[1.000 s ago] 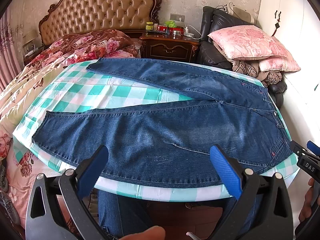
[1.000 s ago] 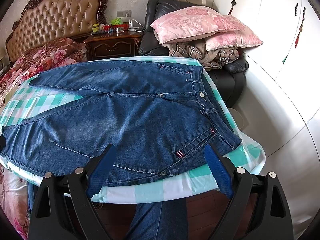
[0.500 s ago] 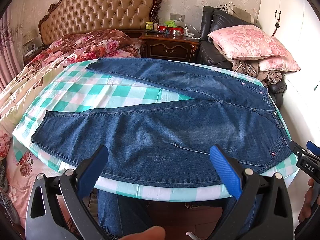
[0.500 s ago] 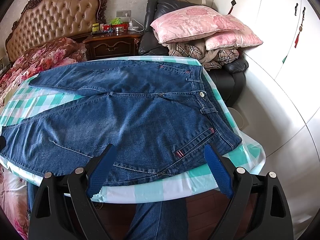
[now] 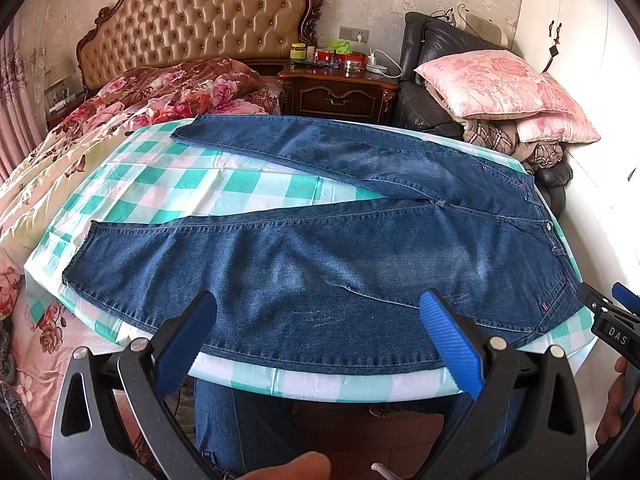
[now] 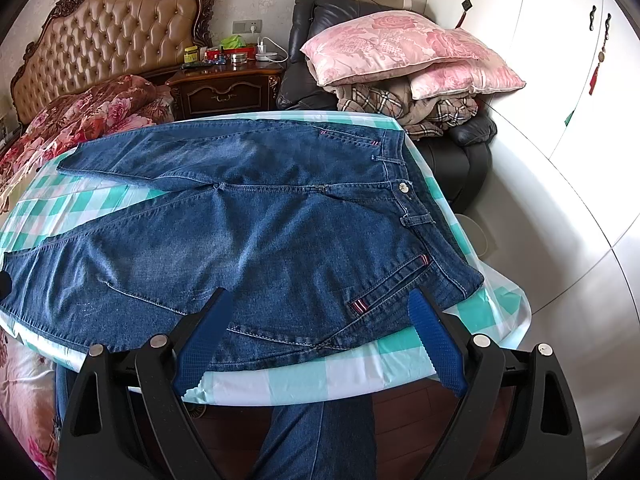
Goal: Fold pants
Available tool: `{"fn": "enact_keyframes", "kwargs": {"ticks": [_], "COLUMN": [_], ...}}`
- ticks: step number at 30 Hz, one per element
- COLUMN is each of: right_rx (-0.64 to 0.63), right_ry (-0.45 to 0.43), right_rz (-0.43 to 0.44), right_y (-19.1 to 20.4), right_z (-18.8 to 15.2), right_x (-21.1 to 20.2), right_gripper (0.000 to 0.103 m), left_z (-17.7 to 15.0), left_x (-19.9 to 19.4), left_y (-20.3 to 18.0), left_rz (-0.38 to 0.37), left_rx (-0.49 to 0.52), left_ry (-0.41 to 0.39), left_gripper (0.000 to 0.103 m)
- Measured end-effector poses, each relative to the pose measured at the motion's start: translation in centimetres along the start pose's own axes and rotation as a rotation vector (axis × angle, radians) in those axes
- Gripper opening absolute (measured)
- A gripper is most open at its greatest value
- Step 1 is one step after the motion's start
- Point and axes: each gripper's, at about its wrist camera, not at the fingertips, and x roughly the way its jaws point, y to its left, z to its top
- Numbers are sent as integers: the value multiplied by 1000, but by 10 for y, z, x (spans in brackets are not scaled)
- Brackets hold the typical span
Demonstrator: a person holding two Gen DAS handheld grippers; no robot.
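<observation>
Blue jeans (image 5: 320, 256) lie flat and spread on a table with a green-and-white checked cloth (image 5: 192, 184), legs splayed to the left, waistband at the right. In the right wrist view the jeans (image 6: 256, 232) show their button and near pocket. My left gripper (image 5: 320, 336) hovers open over the near edge of the near leg, nothing between its blue pads. My right gripper (image 6: 320, 332) hangs open above the near hip and pocket, also empty. Its tip (image 5: 612, 320) shows at the right edge of the left wrist view.
A bed with a floral quilt (image 5: 132, 108) and tufted headboard lies left of the table. A dark nightstand (image 5: 336, 88) with small items stands behind. A black armchair stacked with pink pillows (image 6: 400, 52) sits at the back right, white wardrobes (image 6: 560, 60) beyond. The person's legs stand below the table edge.
</observation>
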Motion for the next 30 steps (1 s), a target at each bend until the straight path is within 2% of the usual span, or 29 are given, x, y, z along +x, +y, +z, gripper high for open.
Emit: {"fn": "enact_keyframes", "kwargs": {"ticks": [6, 8, 10, 12, 14, 17, 20, 25, 30], "right_rx": [4, 52, 83, 142, 182, 155, 160, 138, 107], "right_ry": [13, 60, 69, 89, 104, 145, 225, 280, 298], "right_rz": [17, 114, 174, 194, 151, 64, 28, 29, 34], "right_y": [-1, -14, -33, -62, -97, -126, -138, -134, -130], "right_z": [-1, 6, 25, 56, 101, 158, 204, 241, 253], "right_x": [6, 18, 34, 63, 106, 178, 260, 343, 381], "right_gripper": [86, 86, 86, 86, 86, 86, 86, 77, 71], "left_z": [-1, -2, -2, -2, -2, -1, 0, 5, 14], "left_x": [2, 7, 15, 25, 36, 53, 71, 96, 115], "left_y": [-2, -1, 2, 8, 17, 30, 40, 54, 73], "left_rz": [1, 1, 4, -3, -22, -45, -49, -27, 2], "left_rx": [-1, -4, -10, -27, -55, -96, -127, -163, -210], "left_ry": [6, 17, 31, 43, 56, 79, 102, 146, 158], "left_gripper": [102, 102, 102, 102, 102, 102, 102, 101, 101]}}
